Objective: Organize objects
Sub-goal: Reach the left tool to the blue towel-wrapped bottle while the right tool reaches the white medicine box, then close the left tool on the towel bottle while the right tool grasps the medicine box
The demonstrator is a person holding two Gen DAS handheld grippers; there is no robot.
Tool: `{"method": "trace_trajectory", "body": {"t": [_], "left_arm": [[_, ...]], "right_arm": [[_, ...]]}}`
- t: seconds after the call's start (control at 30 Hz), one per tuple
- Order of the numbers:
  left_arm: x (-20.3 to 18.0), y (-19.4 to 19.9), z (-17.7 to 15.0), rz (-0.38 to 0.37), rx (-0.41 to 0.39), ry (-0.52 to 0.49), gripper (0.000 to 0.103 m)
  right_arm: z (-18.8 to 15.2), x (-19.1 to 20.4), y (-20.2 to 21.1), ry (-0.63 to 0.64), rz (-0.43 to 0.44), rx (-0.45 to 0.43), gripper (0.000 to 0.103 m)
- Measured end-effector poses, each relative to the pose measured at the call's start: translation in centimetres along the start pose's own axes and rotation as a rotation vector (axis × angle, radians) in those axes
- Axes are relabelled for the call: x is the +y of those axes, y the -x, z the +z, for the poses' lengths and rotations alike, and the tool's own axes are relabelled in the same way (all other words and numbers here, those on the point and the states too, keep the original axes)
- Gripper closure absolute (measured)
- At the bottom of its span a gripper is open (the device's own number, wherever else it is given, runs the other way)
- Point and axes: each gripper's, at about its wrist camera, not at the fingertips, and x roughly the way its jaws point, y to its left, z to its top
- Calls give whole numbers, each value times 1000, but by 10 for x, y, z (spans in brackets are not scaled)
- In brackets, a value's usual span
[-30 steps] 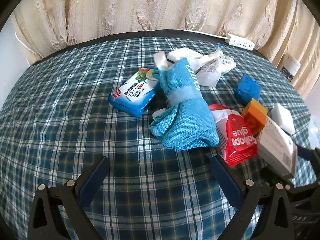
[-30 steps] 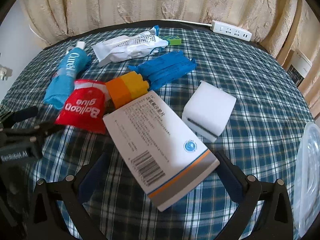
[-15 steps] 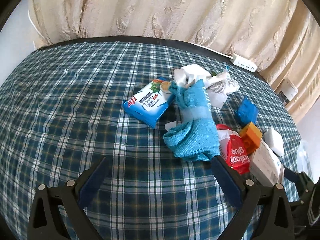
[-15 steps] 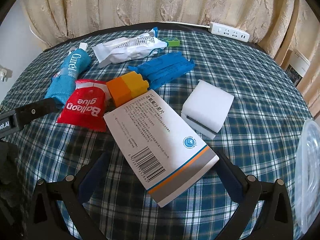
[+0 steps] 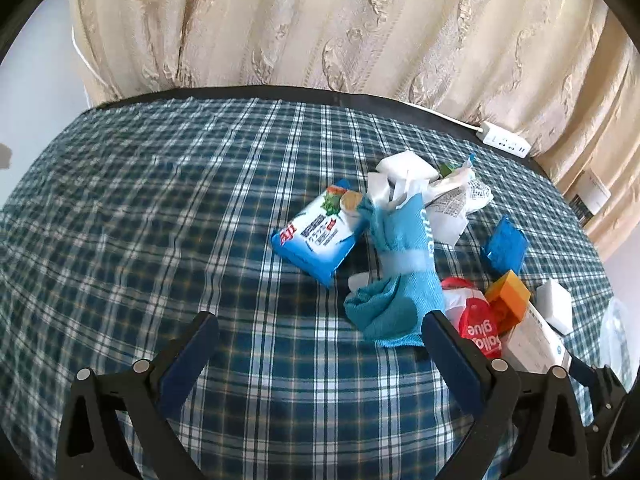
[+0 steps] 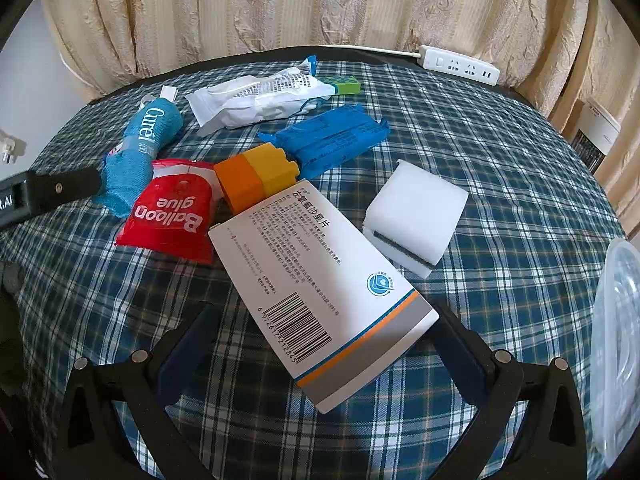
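A heap of items lies on the plaid table [image 5: 160, 216]. My left gripper [image 5: 320, 332] is open and empty, just short of the rolled teal towel [image 5: 404, 276], with a blue wipes pack [image 5: 316, 236] beyond. My right gripper [image 6: 320, 324] is open, its jaws either side of a white medicine box [image 6: 320, 292] that lies flat on the table. Around the box are a red balloon-glue bag [image 6: 170, 212], an orange-yellow block [image 6: 256, 176], a white sponge [image 6: 416, 216], a blue packet [image 6: 324, 140] and a white plastic pouch [image 6: 256, 96].
A clear plastic container [image 6: 616, 344] sits at the right table edge. A white power strip [image 6: 460, 65] lies at the far edge by the cream curtain [image 6: 320, 4]. The left gripper's finger [image 6: 48, 192] reaches in at the right wrist view's left.
The left gripper has pulled back and swung left, so the heap now sits smaller and further right. The right gripper has barely moved over the medicine box.
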Motion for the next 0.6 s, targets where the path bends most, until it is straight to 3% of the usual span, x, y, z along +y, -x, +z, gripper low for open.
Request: {"method": "trace_trajectory", "body": {"t": [0.17, 0.3, 0.6], "left_arm": [[-19, -3, 9, -8, 12, -41, 0], [-32, -1, 11, -51, -50, -64, 0], [-45, -19, 24, -9, -48, -58, 3]], "right_arm": [[1, 0, 1, -8, 12, -7, 0], [2, -2, 1, -19, 25, -15, 0], [1, -2, 2, -29, 34, -23, 0]]}}
